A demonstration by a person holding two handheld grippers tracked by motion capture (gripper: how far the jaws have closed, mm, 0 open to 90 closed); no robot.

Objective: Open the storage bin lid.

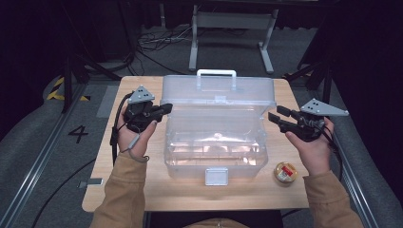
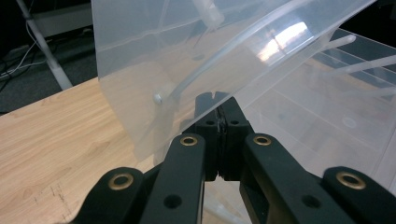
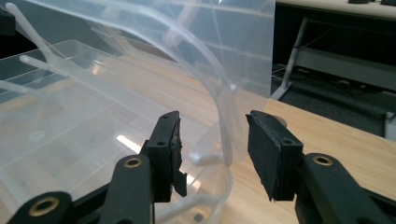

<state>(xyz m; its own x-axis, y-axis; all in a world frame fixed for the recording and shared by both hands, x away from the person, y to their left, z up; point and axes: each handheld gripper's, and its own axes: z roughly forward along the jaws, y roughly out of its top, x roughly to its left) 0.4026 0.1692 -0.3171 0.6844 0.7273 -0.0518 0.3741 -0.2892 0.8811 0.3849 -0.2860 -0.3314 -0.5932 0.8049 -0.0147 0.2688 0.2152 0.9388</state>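
Left gripper [image 1: 164, 109] is sitting with its jaws closed, and in the left gripper view [image 2: 218, 105] the tips are meeting right at the lower edge of the lid [image 2: 196, 60] of the clear plastic box [image 1: 214, 142]; whether the lid's thin wall is pinched between the pads I cannot tell. Right gripper [image 1: 274, 117] is standing with its jaws parted, no pad pressing on anything; in the right gripper view [image 3: 212, 140] the curved end edge of the lid [image 3: 224, 88] is passing through the gap between the pads without touching either. Both grippers are pointing inward at the box ends, the left from 9 o'clock and the right from 3 o'clock. The box is lying at the centre of the wooden table [image 1: 142, 190] with its long axis running 9 to 3 o'clock. Its lid is standing raised, hinged along the far side toward 12 o'clock, the white carry handle [image 1: 216, 74] uppermost. The mouth of the tub is facing up. A grey latch [image 1: 216, 176] is hanging on the near wall at 6 o'clock. The plastic is translucent and colourless, the wood grain showing through the floor of the tub. A small round jar with a gold lid [image 1: 285, 172] is sitting apart at 4 o'clock from the box, near the right forearm.
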